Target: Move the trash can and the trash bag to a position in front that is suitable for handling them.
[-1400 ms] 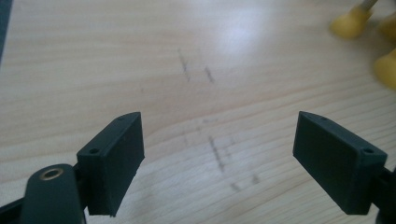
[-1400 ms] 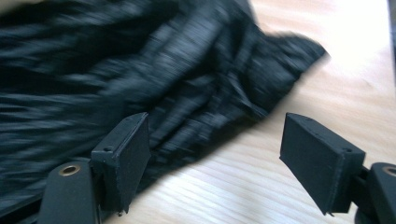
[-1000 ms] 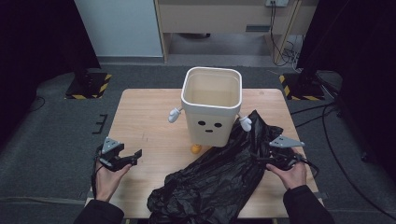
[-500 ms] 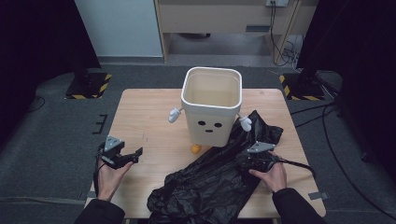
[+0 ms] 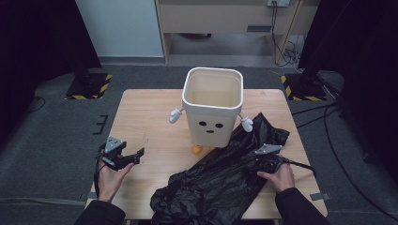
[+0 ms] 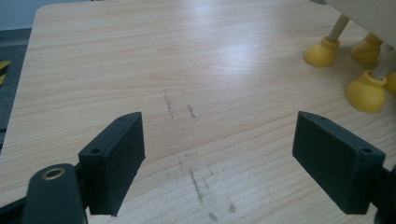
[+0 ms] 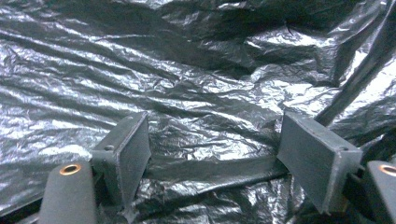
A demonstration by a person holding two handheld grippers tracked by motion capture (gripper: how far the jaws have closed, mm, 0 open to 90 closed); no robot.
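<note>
A white bin (image 5: 213,105) with a drawn face, small white hands and yellow feet (image 6: 322,51) stands mid-table. A crumpled black plastic bag (image 5: 216,183) sprawls from the bin's right side to the front edge. My right gripper (image 5: 256,165) rests low on the bag at the right. Its jaws are open, and wrinkled film (image 7: 187,70) lies under and between the pads (image 7: 317,158) without being pinched. My left gripper (image 5: 136,154) hovers over bare wood at the front left, open (image 6: 219,144), with nothing between its jaws.
The wooden table (image 5: 150,117) has bare room on its left half and behind the bin. Cables (image 5: 300,165) trail from the right gripper toward the table's right edge. Dark stands with striped bases (image 5: 89,86) sit on the floor beyond the far corners.
My right gripper has sunk and shifted left onto the black bag. The left gripper has stayed where it was.
</note>
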